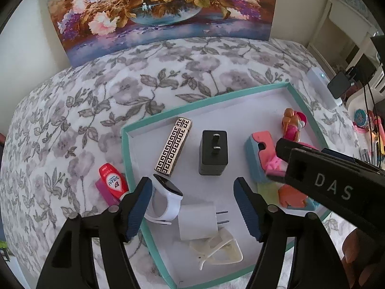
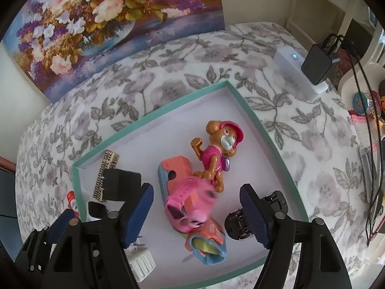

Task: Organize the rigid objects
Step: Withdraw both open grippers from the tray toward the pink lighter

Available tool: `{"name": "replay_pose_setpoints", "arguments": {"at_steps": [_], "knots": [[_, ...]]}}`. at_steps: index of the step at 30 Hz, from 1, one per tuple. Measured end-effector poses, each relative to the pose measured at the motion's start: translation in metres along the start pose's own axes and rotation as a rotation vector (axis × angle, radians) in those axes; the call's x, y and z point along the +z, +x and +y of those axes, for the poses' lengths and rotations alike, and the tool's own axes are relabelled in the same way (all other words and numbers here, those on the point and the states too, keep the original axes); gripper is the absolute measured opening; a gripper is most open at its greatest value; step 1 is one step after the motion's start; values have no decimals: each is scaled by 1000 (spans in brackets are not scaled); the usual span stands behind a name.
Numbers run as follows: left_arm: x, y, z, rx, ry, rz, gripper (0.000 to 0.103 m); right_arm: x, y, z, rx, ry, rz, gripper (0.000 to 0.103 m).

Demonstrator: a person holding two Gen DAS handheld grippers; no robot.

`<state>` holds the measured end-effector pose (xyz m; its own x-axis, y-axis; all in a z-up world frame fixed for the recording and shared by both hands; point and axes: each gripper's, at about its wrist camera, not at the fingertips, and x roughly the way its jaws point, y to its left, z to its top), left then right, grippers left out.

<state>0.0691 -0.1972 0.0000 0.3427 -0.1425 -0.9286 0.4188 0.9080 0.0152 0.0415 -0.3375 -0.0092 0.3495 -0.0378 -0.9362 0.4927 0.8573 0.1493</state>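
Left wrist view: glossy black cuboid charger (image 1: 213,155) in teal-rimmed cardboard tray (image 1: 134,130).

Right gripper (image 2: 196,213) is hanging over the teal-rimmed tray (image 2: 252,118) with its jaws apart and nothing pinched. Right under the gap sits a pink watch (image 2: 190,202), draped over an orange and blue toy vehicle (image 2: 178,171). A toy bear in a pink cap (image 2: 220,149) stands against the vehicle's far side, toward the tray's far corner. A black hair clip (image 2: 237,224) is touching the right finger. By the tray's left edge there's a gold patterned case (image 2: 105,168) and a black plug (image 2: 121,185). A white charger (image 2: 142,262) sits at the near-left edge. The tray's on a flowery bedspread (image 2: 168,55).
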Motion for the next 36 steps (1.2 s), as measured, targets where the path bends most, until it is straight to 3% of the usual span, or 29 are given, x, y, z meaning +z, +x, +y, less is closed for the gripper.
{"name": "replay_pose_setpoints", "arguments": {"at_steps": [8, 19, 21, 23, 29, 33, 36], "knots": [[4, -13, 24, 3, -73, -16, 72, 5, -20, 1, 14, 7, -57, 78], [-1, -17, 102, 88, -300, -19, 73, 2, -17, 18, -9, -41, -60, 78], [-4, -16, 116, 105, -339, -15, 85, 1, -17, 28, -15, -67, -62, 78], [-8, -14, 132, 124, -386, -12, 91, -1, -16, 35, -18, -84, -62, 80], [-23, -8, 176, 135, -529, 13, 95, -8, -16, 69, -5, -162, -68, 84], [-31, -10, 199, 148, -607, 9, 95, -14, -18, 91, 9, -202, -82, 103], [-36, -13, 213, 156, -647, 1, 95, -19, -18, 109, 9, -244, -89, 103]]}}
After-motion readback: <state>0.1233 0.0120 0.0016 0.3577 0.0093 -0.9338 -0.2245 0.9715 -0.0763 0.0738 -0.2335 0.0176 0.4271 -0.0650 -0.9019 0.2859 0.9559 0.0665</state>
